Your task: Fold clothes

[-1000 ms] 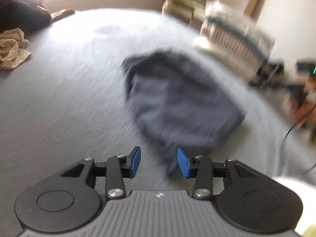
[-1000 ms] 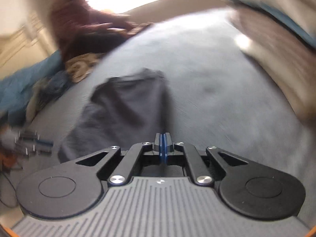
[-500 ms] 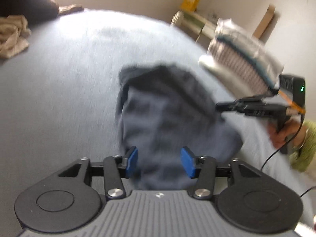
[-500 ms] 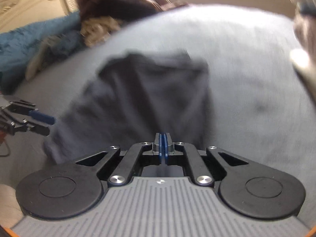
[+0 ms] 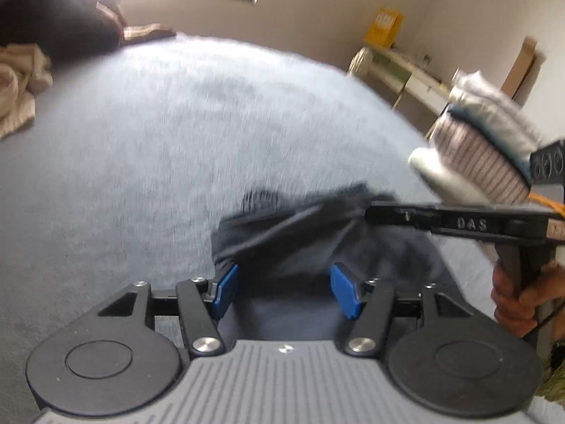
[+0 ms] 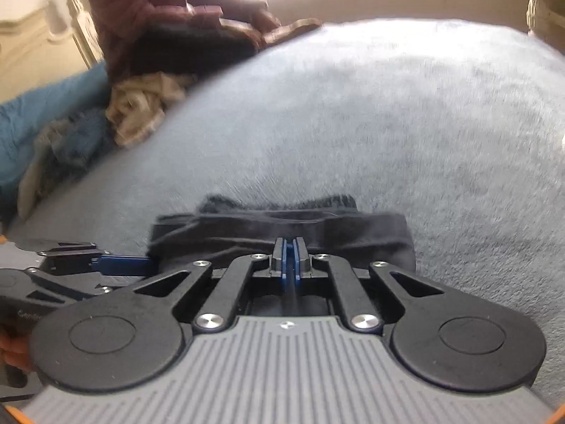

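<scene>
- Left gripper (image 5: 284, 291): blue pads opening, dark cloth between them but not pinched.
- Right gripper (image 6: 289, 259): pads pressed together, at the garment's near edge.
- Dark navy garment (image 6: 282, 228) lies bunched on the grey bed (image 6: 388, 123).
- Folded clothes stack (image 5: 483, 148) sits to the right.

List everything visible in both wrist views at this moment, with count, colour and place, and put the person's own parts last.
dark garment: one, navy-grey, bunched on the bed just ahead of both grippers.
bed cover: one, light grey-blue, fills most of both views.
beige cloth: one, crumpled at the bed's far left edge.
blue clothing: a heap, beside the beige cloth; count unclear.
folded stack: one pile, white, blue and striped, at the bed's right edge.
seated person: one, dark red top, far end by the window.
yellow box: one, against the far wall.
left gripper: black with blue pads, jaws opening, garment between them.
right gripper: shut, over the garment's near edge.
hand: one, holding the right gripper's handle.
</scene>
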A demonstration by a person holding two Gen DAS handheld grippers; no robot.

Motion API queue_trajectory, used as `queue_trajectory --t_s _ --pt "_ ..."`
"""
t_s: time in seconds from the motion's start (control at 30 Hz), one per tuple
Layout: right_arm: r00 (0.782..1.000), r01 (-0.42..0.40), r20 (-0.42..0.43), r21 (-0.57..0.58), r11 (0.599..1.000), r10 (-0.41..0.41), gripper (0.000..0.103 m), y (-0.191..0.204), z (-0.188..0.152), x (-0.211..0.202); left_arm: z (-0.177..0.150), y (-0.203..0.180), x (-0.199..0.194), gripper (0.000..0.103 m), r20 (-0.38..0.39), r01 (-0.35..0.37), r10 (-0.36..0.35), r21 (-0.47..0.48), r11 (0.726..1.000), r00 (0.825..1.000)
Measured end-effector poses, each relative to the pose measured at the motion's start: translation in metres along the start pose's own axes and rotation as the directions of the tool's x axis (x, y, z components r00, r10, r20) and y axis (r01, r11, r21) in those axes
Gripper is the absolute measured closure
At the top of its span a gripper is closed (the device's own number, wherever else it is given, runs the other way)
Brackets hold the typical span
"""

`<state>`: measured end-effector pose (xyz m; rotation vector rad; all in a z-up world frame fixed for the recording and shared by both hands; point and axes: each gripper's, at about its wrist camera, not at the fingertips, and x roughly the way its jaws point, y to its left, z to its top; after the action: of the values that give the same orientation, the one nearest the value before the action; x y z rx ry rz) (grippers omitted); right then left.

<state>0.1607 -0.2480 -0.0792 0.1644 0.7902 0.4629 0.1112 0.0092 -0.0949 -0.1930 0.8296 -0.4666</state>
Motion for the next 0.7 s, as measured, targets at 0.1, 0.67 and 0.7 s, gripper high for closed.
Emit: queue_trajectory --t_s 0.1,0.67,0.7 --pt "1.000 -0.022 0.009 0.036 0.999 0.021 0.100 -0.006 0.004 0.006 0.008 0.004 0.012 0.037 -0.004 -0.030 0.030 -0.020 0.999 1.000" --pt "1.000 -0.017 -0.016 0.371 0.929 0.025 0.092 -0.018 -0.028 -0.087 0.028 -0.029 -0.039 0.032 -0.188 -0.183 0.163 -0.094 0.979 0.969" --pt "0.999 -0.003 -0.032 0.356 0.935 0.015 0.092 -0.012 -0.033 -0.094 0.026 -0.034 -0.041 0.032 -0.207 -0.185 0.162 -0.098 0.978 0.965"
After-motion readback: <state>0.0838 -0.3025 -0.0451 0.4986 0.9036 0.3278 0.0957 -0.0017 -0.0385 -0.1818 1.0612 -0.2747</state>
